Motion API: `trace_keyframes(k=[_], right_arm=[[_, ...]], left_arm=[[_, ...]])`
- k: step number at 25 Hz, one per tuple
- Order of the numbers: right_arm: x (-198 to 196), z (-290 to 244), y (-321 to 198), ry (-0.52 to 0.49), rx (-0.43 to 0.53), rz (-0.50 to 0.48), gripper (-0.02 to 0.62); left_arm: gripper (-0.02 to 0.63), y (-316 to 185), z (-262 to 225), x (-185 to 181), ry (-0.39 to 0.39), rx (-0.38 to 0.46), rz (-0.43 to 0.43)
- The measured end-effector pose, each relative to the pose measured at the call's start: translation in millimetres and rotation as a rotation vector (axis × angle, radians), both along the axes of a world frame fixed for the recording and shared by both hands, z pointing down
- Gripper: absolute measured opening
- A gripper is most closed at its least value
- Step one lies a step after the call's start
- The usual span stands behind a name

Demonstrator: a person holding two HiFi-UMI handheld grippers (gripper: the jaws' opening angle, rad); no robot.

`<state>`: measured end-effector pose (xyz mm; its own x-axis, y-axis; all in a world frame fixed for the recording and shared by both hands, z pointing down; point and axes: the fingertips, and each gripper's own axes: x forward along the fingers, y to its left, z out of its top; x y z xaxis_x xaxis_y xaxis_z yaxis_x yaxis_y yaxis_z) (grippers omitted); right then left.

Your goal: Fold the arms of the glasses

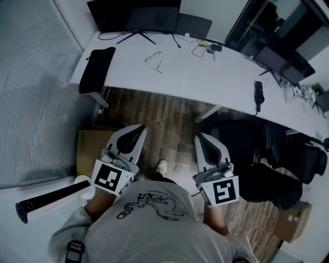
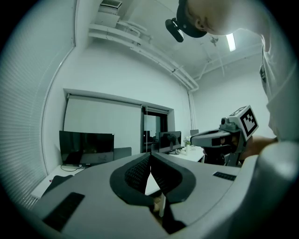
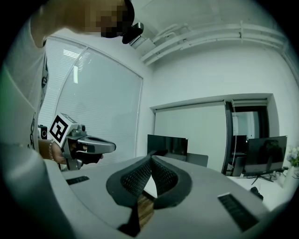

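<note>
Holding both grippers low in front of your body, you have them side by side in the lower middle of the head view. Each points nearly level toward the white desk (image 1: 205,77) that runs across the top of the frame. Your left gripper (image 1: 136,132) has its jaws pressed together at the tips with nothing between them. Your right gripper (image 1: 202,138) is closed the same way and is just as empty. A strip of wooden floor (image 1: 154,110) lies between the jaw tips and the desk edge, so both grippers are well apart from the desk.

The glasses (image 1: 154,60) lie on the desk in the upper middle of the head view. They sit to the right of a black pad (image 1: 97,69) that hangs over the desk's left end, and in front of a dark monitor (image 1: 134,13). They are too small there for you to tell how their arms stand.

The left marker cube (image 1: 109,177) and the right marker cube (image 1: 222,191) cover most of your grip from above. Your left hand (image 3: 49,151) shows only at the left edge of the right gripper view, wrapped on the handle. In both gripper views the gripper bodies fill the lower half and hide most of the desk top.
</note>
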<state>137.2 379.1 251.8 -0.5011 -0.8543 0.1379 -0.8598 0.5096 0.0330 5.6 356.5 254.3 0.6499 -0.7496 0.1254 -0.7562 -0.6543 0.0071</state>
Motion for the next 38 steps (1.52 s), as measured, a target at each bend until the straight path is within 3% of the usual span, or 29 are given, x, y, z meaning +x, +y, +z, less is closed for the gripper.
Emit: trace_keyframes(k=[4,11,14,18,24,38], right_arm=[[17,-7,-26,-0.069,0.042,0.030,0.009],[31,6,-45,-0.056,0.015,-0.006,0.009],[36,15,-51,-0.056,0.003,-0.013,0.009],[41,29,-61,-0.011,-0.023,-0.036,0.009],[42,30,-88,0.001,-0.017,-0.039,0.009],[23,28,-209,0.013,-0.018,-0.053,0.009]], left_arm=[[0.021,-20,4,13,-0.005,0.005,-0.016],[0.021,-39,15,31,-0.010,-0.019,-0.033],[0.021,-45,14,38,0.020,0.010,-0.036],[0.021,-58,29,37,-0.011,-0.027,-0.049],[0.021,-83,29,38,-0.005,-0.013,-0.053],[0.021,-209,29,20,-0.013,-0.006,-0.060]])
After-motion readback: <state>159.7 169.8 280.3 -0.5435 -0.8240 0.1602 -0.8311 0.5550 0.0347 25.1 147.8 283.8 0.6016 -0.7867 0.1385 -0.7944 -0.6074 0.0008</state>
